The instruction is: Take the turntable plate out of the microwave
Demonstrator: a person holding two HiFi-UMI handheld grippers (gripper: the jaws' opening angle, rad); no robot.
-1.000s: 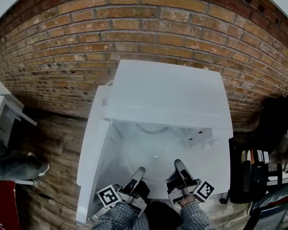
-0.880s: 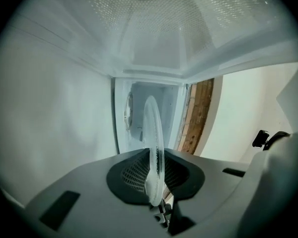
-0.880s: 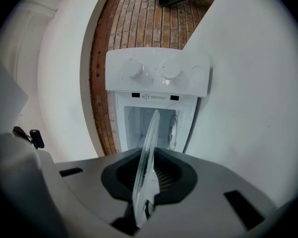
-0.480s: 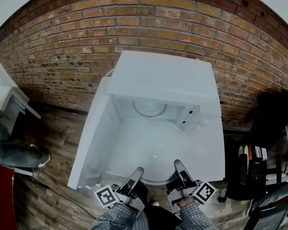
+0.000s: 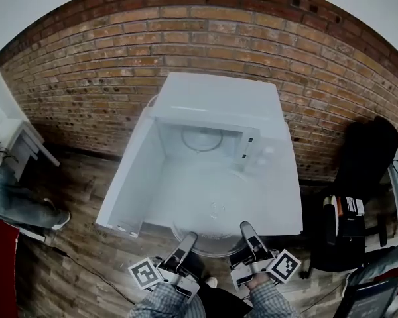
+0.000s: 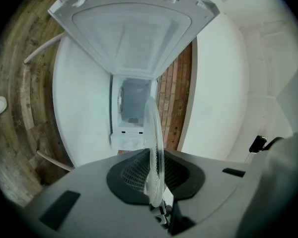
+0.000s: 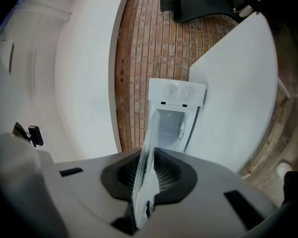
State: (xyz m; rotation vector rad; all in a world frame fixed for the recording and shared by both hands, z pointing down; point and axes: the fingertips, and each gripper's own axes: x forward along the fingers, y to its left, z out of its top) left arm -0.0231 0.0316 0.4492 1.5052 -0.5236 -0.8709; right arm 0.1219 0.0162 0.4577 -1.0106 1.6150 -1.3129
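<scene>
The clear glass turntable plate (image 5: 214, 212) hangs level in front of the white microwave (image 5: 215, 101), outside its open cavity (image 5: 202, 152). My left gripper (image 5: 190, 238) is shut on the plate's near left rim and my right gripper (image 5: 246, 229) on its near right rim. In the left gripper view the plate (image 6: 154, 143) stands edge-on between the dark pads of the left gripper (image 6: 152, 171). The right gripper view shows the plate (image 7: 148, 155) pinched the same way by the right gripper (image 7: 147, 176). A roller ring (image 5: 201, 139) lies on the cavity floor.
The microwave door (image 5: 125, 177) swings open to the left. A brick wall (image 5: 186, 32) rises behind. A black chair with bags (image 5: 365, 164) stands at the right, white furniture (image 5: 13, 138) and a person's leg (image 5: 16, 204) at the left, over a wooden floor (image 5: 73, 264).
Both grippers drew back toward me and slightly up, carrying the plate out of the cavity. The roller ring, covered before, now shows inside the microwave.
</scene>
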